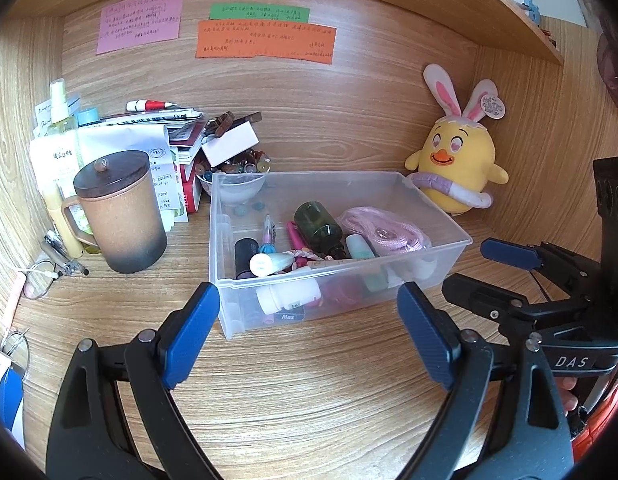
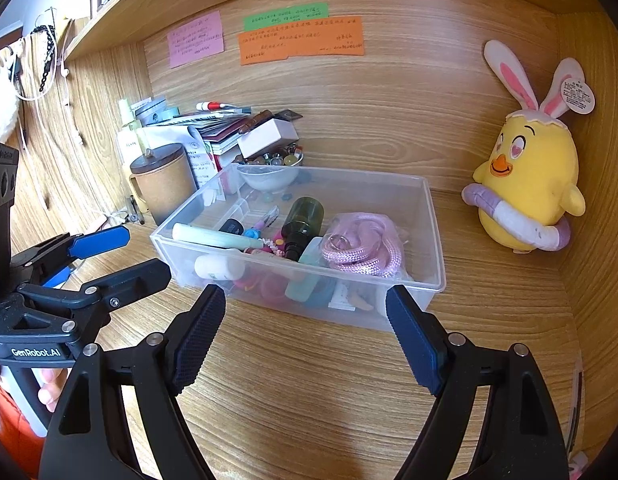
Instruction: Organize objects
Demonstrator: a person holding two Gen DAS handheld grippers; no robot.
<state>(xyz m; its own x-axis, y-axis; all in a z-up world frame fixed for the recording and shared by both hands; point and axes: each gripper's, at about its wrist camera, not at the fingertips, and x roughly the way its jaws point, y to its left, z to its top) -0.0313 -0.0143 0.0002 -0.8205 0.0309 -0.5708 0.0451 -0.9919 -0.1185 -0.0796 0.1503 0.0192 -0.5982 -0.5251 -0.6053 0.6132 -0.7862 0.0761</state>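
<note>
A clear plastic bin (image 1: 441, 208) (image 2: 435, 240) stands on the wooden desk, filled with small items: a dark green bottle (image 1: 319, 224) (image 2: 303, 220), a pink cord (image 1: 383, 232) (image 2: 361, 248), a white bottle (image 1: 289, 296) (image 2: 219, 268), tubes and pens. My left gripper (image 1: 309, 336) is open and empty just in front of the bin. My right gripper (image 2: 305, 334) is open and empty in front of the bin too. The right gripper also shows in the left wrist view (image 1: 493, 276), and the left gripper in the right wrist view (image 2: 121, 256).
A brown lidded mug (image 1: 121, 212) (image 2: 163, 184) stands left of the bin before a pile of papers (image 1: 149, 136) and a bowl of beads (image 2: 269, 168). A yellow plush chick (image 1: 457, 160) (image 2: 529, 184) sits at the back right. Glasses (image 1: 39, 280) lie far left.
</note>
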